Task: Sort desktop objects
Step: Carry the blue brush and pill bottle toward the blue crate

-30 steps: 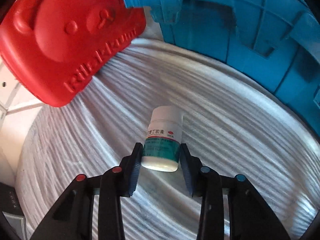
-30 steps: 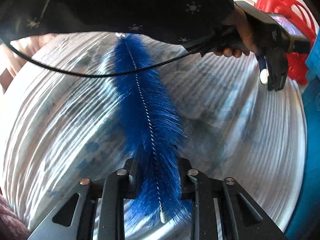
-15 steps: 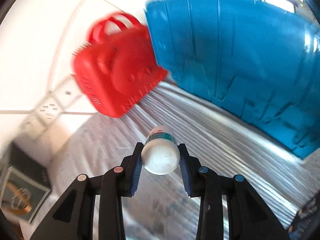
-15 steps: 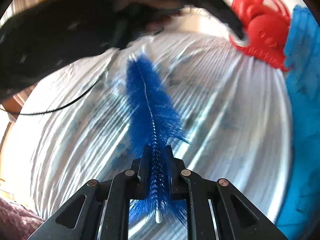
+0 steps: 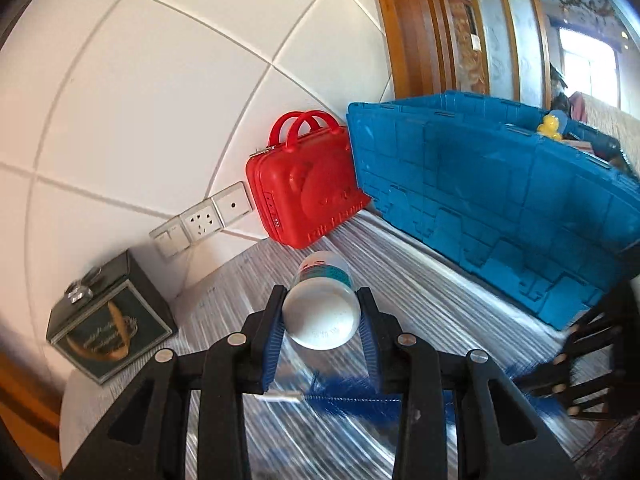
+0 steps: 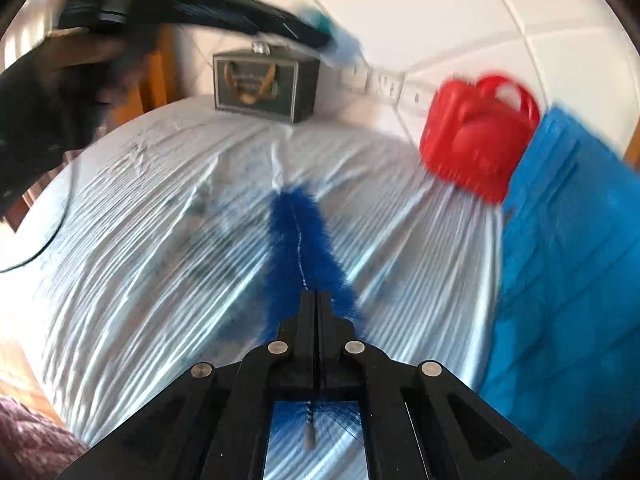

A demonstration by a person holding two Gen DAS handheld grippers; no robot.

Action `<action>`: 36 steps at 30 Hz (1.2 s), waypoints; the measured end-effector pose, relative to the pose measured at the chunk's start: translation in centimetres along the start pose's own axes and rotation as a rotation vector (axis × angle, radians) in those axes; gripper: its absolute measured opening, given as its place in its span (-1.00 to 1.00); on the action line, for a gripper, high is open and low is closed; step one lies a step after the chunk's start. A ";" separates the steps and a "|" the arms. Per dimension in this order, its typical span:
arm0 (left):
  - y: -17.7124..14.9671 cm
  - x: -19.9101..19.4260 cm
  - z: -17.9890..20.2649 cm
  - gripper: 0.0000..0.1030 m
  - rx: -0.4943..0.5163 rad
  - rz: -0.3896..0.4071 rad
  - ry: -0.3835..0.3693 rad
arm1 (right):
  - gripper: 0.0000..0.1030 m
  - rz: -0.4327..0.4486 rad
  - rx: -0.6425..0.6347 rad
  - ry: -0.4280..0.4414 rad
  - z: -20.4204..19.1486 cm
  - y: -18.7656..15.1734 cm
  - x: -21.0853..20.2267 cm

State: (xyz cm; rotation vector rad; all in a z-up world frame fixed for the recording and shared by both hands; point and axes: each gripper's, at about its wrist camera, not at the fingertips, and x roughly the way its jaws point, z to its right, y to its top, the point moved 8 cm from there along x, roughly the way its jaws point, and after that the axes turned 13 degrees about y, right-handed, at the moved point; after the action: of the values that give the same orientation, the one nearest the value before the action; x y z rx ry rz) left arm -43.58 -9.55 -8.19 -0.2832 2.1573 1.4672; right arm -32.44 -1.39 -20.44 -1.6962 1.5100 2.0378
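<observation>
- The left gripper [image 5: 322, 322] has its jaws pinching a white pill bottle [image 5: 321, 309] across its round body, a blue pad on each side. That grip probably keeps the bottle from rolling while it is carried.
- The bottle is clear of the worktop [image 5: 420, 276]. Its flat base faces the camera and its long axis runs forward along the fingers toward the red case [image 5: 304, 196].
- The right gripper [image 6: 317, 300] has its jaws pressed together on the wire stem of a blue bottle brush [image 6: 298, 240], the one stiff part where a grip would not slip.
- The brush is over the striped cloth, its long axis straight ahead of the jaws and its bristled end pointing toward the dark box [image 6: 264, 82] at the wall.
- The blue crate [image 5: 500, 200] beside the red case already holds a yellow duck [image 5: 551, 126], so it is the likely place for both things.
</observation>
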 end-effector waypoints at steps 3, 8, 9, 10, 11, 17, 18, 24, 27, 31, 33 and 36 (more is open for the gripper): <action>-1.5 -1.1 0.6 -0.34 0.003 -0.010 0.001 | -0.89 -0.115 0.088 0.155 -0.2 -4.0 3.7; -3.3 -2.2 0.9 -0.34 -0.018 -0.034 0.001 | 0.05 -0.148 0.116 0.174 0.7 -6.2 8.0; -3.5 -2.3 0.9 -0.34 -0.022 -0.037 0.001 | 0.27 -0.145 0.132 0.182 0.9 -5.9 8.7; -3.6 -2.5 0.9 -0.34 -0.028 -0.040 0.002 | 0.28 -0.127 0.137 0.184 1.2 -5.2 9.5; -3.8 -2.6 0.9 -0.34 -0.037 -0.044 0.005 | 0.27 -0.119 0.134 0.193 1.1 -4.7 10.0; -5.4 -3.4 0.3 -0.34 -0.087 -0.070 0.034 | 0.21 -0.121 0.127 0.215 0.4 -2.2 15.4; -5.6 -3.4 0.2 -0.34 -0.092 -0.072 0.036 | 0.05 -0.127 0.124 0.224 0.1 -2.3 16.3; -6.8 -4.0 -0.6 -0.34 -0.118 -0.091 0.060 | -0.69 -0.092 0.116 0.156 -0.6 0.1 19.0; -7.0 -4.7 -1.1 -0.34 -0.116 -0.090 0.076 | -0.76 -0.106 0.207 0.269 -0.9 0.7 18.5; -6.6 -5.5 -1.9 -0.34 -0.118 -0.068 0.087 | -0.77 -0.038 0.235 0.317 -0.9 1.5 14.3; -5.9 -5.7 -2.2 -0.34 -0.131 -0.052 0.085 | -0.77 0.020 0.246 0.327 -0.9 2.4 11.7; -5.0 -6.0 -2.0 -0.34 -0.127 -0.031 0.073 | -0.77 0.090 0.257 0.317 -0.6 3.4 8.8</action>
State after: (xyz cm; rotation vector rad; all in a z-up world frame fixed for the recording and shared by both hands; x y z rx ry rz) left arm -36.83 -14.03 -8.54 -0.4189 2.1098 1.6022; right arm -37.41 -7.84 -25.18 -1.9399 1.8780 1.5770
